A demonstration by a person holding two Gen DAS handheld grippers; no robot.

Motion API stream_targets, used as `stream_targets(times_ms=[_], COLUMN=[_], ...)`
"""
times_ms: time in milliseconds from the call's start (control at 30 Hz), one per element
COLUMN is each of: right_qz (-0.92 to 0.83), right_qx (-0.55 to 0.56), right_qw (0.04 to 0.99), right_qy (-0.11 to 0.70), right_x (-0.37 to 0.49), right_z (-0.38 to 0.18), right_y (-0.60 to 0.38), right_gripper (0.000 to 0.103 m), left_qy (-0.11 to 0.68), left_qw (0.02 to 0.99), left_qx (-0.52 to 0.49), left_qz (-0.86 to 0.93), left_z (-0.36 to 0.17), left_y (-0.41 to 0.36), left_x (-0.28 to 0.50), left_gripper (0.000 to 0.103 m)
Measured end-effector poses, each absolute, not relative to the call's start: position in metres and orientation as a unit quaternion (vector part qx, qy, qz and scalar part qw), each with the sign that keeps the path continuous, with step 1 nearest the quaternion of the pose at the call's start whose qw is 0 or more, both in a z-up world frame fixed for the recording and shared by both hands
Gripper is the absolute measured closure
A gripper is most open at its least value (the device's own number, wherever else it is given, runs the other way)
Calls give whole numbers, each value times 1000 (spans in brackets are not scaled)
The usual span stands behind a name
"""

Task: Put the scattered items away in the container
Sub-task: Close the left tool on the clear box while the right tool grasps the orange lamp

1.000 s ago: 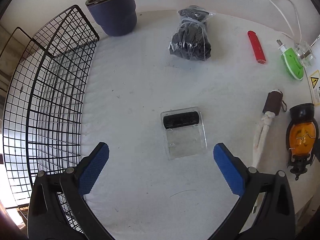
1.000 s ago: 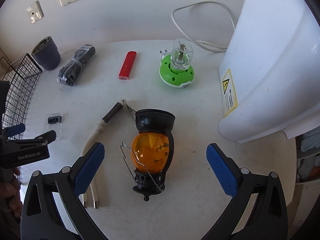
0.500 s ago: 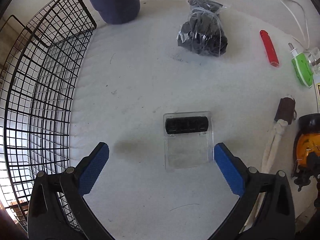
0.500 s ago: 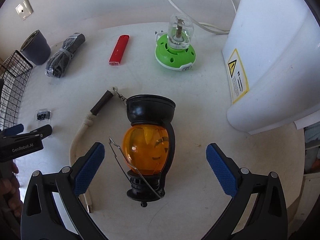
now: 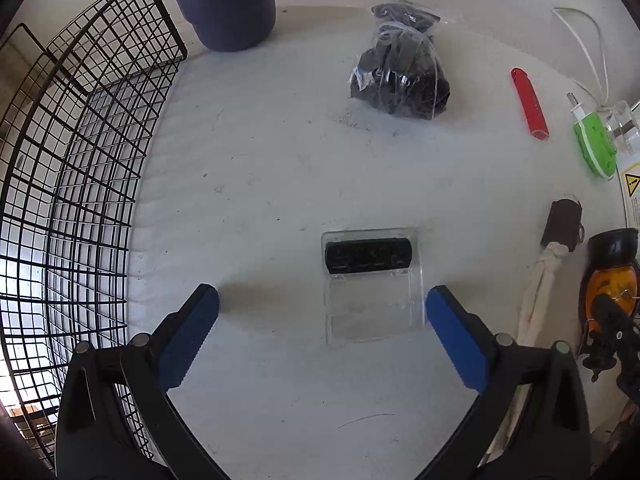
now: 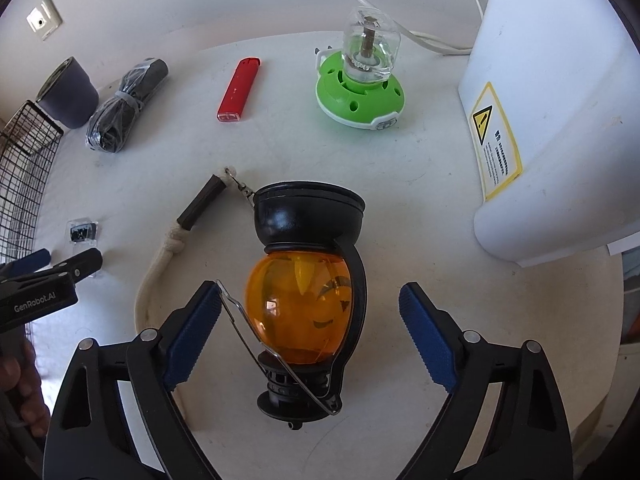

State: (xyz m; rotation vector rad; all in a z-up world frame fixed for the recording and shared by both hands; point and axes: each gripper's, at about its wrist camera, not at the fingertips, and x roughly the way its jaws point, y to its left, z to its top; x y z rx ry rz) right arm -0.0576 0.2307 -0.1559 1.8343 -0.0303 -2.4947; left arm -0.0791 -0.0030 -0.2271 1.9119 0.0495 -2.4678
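A black wire basket [image 5: 68,184] stands at the table's left edge. A clear plastic case with a black part inside [image 5: 370,280] lies flat just ahead of my left gripper [image 5: 322,310], which is open, with the case near its right finger. An orange pumpkin lantern with black cap and base [image 6: 306,300] lies on its side between the open fingers of my right gripper [image 6: 310,316]. The case [image 6: 82,232] and the left gripper [image 6: 52,270] also show in the right wrist view.
A dark blue cup [image 5: 226,4], a bagged black bundle [image 5: 400,80], a red lighter [image 6: 240,90], a green lamp base with a clear bulb [image 6: 360,88] and a rope with a brown handle [image 6: 176,240] lie on the white table. A large white appliance [image 6: 560,120] stands at right.
Both grippers have moved forward and down. The case now sits close between the left fingers, and the lantern now lies between the right fingers. Both stay open.
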Motion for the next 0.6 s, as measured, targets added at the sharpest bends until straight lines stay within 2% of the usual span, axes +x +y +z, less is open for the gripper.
stream_targets(times_ms=[167, 233, 433, 500, 600], right_qz=[-800, -798, -802, -805, -806], right_qx=[599, 601, 596, 592, 590], right_qw=[21, 24, 34, 38, 43], right_qy=[-17, -25, -15, -11, -11], right_x=[-58, -57, -52, -51, -50], right_z=[-163, -165, -164, -163, -161], right_y=[231, 232, 228, 226, 226], right_gripper=[22, 26, 33, 38, 39], left_qy=[8, 3, -15, -16, -14], left_qw=[-2, -8, -33, -37, -42], left_qx=[601, 595, 585, 585, 584], left_qz=[-799, -803, -810, -810, -811], left_z=[-221, -214, -198, -197, -195], left_y=[-4, 1, 27, 30, 30], left_x=[-77, -74, -68, -69, -70], left_gripper=[11, 26, 60, 61, 62])
